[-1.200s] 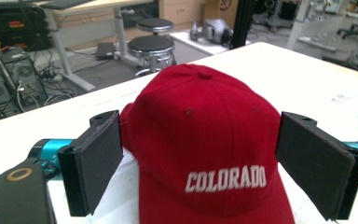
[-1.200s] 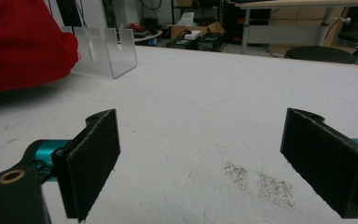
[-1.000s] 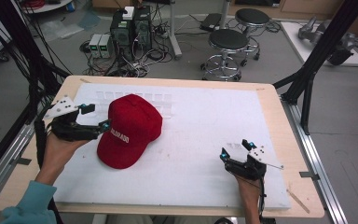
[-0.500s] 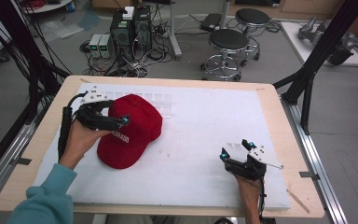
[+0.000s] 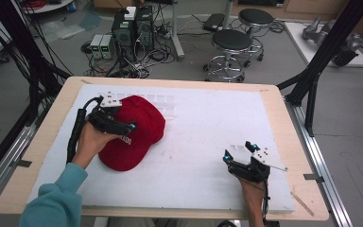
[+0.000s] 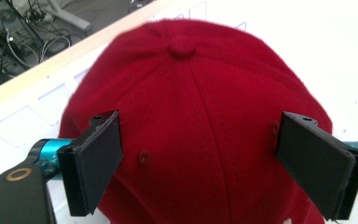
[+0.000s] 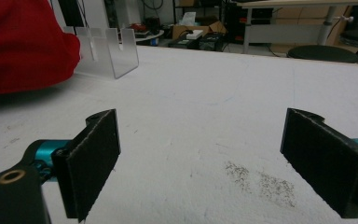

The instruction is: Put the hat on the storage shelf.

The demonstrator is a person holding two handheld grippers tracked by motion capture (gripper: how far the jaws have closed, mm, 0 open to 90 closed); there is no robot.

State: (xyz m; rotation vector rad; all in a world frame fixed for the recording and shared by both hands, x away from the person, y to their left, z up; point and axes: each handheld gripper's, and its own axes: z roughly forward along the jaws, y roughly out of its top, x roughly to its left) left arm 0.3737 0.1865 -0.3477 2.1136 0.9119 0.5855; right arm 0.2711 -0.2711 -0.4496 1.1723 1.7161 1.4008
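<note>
A red baseball cap (image 5: 139, 127) lies on the white mat at the left of the table, brim toward the person, white lettering on its front. My left gripper (image 5: 123, 124) hovers over the cap's crown and stands open. In the left gripper view its jaws straddle the cap (image 6: 200, 116), wide apart, with the top button between and beyond them. Low on the right side of the mat my right gripper (image 5: 238, 152) is open and holds nothing. The right gripper view shows the cap (image 7: 23, 46) at far left, well beyond the jaws.
A clear plastic slotted rack (image 5: 163, 105) stands on the mat just behind the cap, also visible as the rack (image 7: 107, 53) in the right gripper view. The white mat (image 5: 208, 123) covers most of the wooden table. Stools and computer boxes stand on the floor beyond.
My left gripper has travelled from the table's left edge rightward over the cap's crown. The right gripper has stayed still. The cap has not moved.
</note>
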